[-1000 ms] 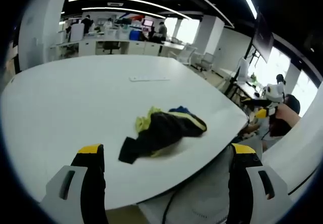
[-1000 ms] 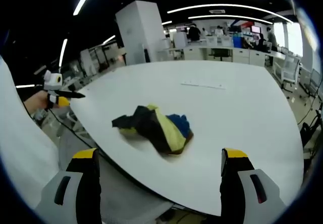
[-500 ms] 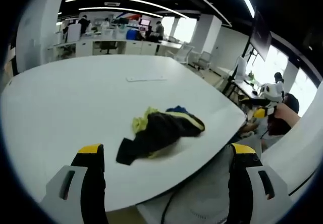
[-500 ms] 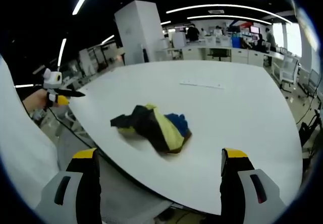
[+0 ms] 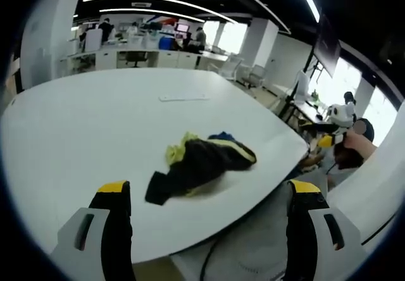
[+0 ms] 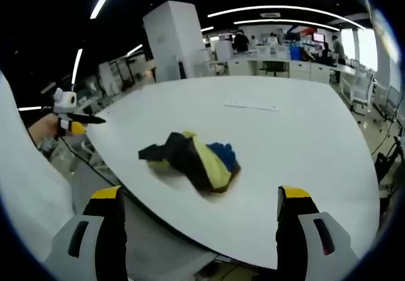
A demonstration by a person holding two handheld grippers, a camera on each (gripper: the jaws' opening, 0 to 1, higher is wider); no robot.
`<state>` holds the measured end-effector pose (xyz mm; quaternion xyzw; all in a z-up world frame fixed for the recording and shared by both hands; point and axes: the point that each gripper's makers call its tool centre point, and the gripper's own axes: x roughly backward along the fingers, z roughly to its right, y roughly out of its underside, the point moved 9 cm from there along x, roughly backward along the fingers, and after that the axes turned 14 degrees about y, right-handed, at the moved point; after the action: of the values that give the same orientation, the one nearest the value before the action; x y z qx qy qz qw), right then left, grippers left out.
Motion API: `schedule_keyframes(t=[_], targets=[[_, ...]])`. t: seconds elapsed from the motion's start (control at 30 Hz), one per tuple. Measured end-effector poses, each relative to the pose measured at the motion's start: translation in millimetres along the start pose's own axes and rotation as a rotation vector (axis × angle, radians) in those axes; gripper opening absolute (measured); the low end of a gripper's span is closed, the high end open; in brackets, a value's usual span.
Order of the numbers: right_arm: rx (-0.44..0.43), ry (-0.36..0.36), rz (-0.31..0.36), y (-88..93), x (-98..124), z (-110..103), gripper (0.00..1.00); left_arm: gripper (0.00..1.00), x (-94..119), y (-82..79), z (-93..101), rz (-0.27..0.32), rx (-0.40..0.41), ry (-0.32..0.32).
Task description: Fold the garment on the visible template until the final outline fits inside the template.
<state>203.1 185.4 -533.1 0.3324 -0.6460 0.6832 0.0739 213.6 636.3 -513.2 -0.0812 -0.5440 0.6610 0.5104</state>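
Note:
A crumpled garment (image 5: 201, 162) in black, yellow and blue lies in a heap on the big white table (image 5: 88, 123), near the table's front edge. My left gripper (image 5: 210, 191) hovers short of that edge, open and holding nothing. In the right gripper view the same garment (image 6: 193, 159) lies ahead of my right gripper (image 6: 199, 195), which is open too and well back from the cloth. Each view catches the other gripper off the table: the right gripper (image 5: 334, 128) at the right, the left gripper (image 6: 68, 111) at the left, each held in a hand.
A thin white strip (image 5: 185, 97) lies flat on the table beyond the garment, also seen as the strip (image 6: 252, 107). Office desks (image 5: 145, 56), chairs and several people stand at the back. A white pillar (image 6: 177, 40) rises behind the table. White clothing (image 6: 28, 192) borders the near edge.
Both views have shifted only slightly with the hands. The garment lies where it was and both grippers keep their jaws apart.

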Motion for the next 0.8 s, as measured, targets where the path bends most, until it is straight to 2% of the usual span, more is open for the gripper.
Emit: schedule_keyframes(t=[0.8], targets=[[0.025, -0.019, 0.012, -2.9, -8.7, -0.7, 1.00, 0.99, -5.4, 4.9, 0.0, -0.020, 0.001, 0.005]])
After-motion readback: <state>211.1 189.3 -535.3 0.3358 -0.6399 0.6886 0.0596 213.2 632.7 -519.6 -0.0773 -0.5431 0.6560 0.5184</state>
